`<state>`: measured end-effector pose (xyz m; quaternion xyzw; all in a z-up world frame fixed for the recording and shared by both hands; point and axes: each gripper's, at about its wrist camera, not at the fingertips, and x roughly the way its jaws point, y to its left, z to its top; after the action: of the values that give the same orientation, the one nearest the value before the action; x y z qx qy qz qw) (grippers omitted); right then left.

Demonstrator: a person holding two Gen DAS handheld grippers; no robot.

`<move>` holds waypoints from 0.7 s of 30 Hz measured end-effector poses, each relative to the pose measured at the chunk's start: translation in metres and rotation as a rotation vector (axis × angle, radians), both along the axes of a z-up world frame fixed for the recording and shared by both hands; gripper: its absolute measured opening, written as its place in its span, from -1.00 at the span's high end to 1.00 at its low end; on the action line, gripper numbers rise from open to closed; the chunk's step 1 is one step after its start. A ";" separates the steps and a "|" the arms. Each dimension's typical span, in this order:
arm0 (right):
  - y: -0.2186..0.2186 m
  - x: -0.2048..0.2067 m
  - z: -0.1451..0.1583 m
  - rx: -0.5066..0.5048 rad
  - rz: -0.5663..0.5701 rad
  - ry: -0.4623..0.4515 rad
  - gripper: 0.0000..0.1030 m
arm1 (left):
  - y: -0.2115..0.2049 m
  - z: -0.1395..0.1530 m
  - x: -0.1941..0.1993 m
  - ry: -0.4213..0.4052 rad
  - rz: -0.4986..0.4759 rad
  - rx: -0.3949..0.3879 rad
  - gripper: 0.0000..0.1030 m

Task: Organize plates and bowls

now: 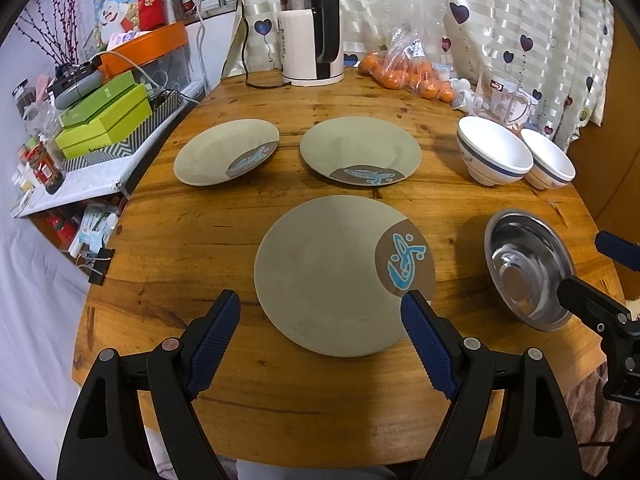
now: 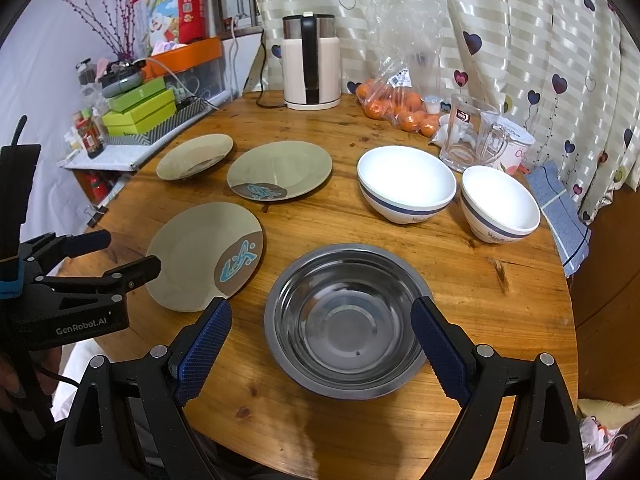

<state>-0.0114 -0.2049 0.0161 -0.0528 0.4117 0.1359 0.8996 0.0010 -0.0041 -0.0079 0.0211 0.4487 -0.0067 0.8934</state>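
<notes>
Three beige plates with a brown patch and blue fish lie on the round wooden table: a near plate (image 1: 332, 276) (image 2: 202, 256), a far left plate (image 1: 224, 152) (image 2: 194, 156) and a far middle plate (image 1: 360, 150) (image 2: 280, 170). A steel bowl (image 2: 344, 316) (image 1: 524, 268) sits near the front right. Two white bowls with a blue band (image 2: 406, 184) (image 2: 500, 204) stand behind it. My left gripper (image 1: 320, 300) is open above the near plate's front edge. My right gripper (image 2: 320, 308) is open and straddles the steel bowl from above.
A kettle (image 1: 312, 32), a bag of oranges (image 1: 408, 72) and glass mugs (image 2: 472, 136) stand at the table's back. A blue cloth (image 2: 560, 212) lies at the right edge. A cluttered shelf with green boxes (image 1: 104, 116) is on the left.
</notes>
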 end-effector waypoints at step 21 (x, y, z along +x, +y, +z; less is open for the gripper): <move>0.003 0.002 0.001 0.002 0.000 0.004 -0.78 | 0.004 -0.003 0.003 0.015 0.012 -0.008 -0.61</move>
<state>-0.0091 -0.2016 0.0173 -0.0514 0.4134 0.1364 0.8988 0.0035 0.0003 -0.0112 0.0150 0.4553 -0.0032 0.8902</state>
